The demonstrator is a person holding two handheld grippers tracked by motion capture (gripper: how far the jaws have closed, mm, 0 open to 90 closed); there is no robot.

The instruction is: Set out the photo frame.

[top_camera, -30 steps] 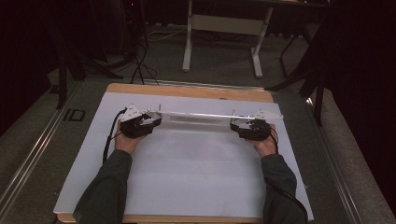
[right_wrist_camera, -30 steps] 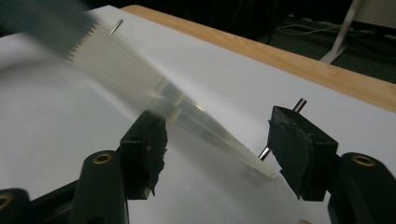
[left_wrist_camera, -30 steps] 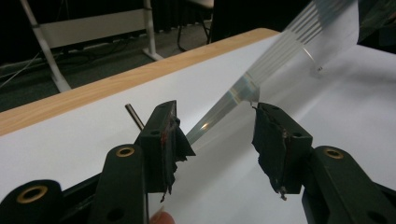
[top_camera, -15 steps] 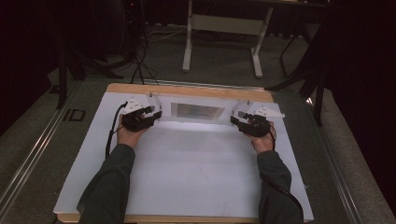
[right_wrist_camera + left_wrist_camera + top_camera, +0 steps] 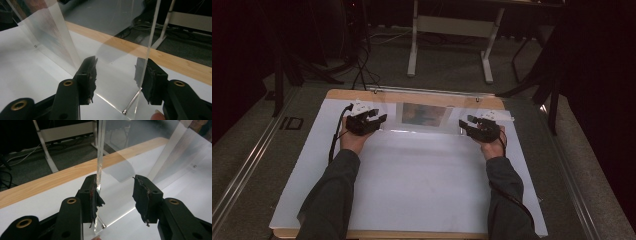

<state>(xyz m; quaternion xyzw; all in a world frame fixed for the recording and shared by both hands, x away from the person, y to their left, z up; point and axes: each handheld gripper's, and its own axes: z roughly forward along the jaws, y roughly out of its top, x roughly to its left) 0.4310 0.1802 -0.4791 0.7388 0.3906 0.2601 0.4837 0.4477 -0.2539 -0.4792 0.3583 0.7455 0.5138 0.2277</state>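
Two open hand-held grippers, left (image 5: 379,119) and right (image 5: 463,124), flank an upright clear panel (image 5: 424,114).

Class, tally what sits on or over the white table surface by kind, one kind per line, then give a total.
Clear acrylic frames: 1
Handheld grippers: 2, the left gripper and the right gripper
Screws at the frame's bottom corners: 2, one by the left gripper and one by the right
Total: 5

High overview; two close gripper views
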